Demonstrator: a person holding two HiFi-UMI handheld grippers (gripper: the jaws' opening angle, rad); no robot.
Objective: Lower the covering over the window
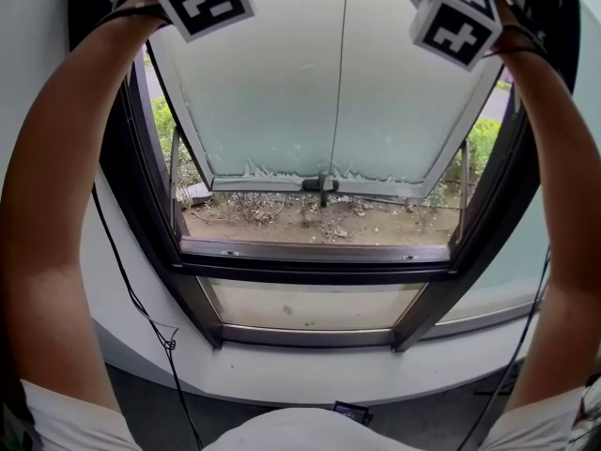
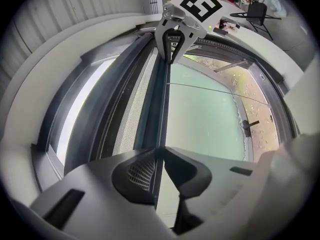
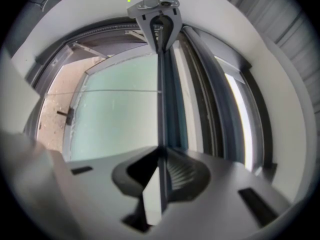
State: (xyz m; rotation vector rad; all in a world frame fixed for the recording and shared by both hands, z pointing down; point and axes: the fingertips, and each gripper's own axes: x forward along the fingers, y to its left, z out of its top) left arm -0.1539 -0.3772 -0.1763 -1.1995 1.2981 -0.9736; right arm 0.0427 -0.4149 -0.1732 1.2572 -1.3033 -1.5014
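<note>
The covering shows only as its thin dark bottom rail (image 2: pixel 161 99), seen edge-on and running straight from one gripper to the other. My left gripper (image 2: pixel 158 153) is shut on one end of that rail (image 3: pixel 161 99), and my right gripper (image 3: pixel 162 153) is shut on the other end. Each gripper view shows the opposite gripper far along the rail: the right gripper (image 2: pixel 171 53) and the left gripper (image 3: pixel 160 45). In the head view both arms reach up; only the marker cubes (image 1: pixel 204 0) (image 1: pixel 457 17) show, and the jaws are hidden above the window.
The frosted sash (image 1: pixel 319 92) is tilted outward, its handle (image 1: pixel 321 186) at the bottom edge. Gravel and shrubs lie outside below it. The dark window frame (image 1: pixel 310 254) sits in a white wall; a black cable (image 1: pixel 131 294) hangs at the left.
</note>
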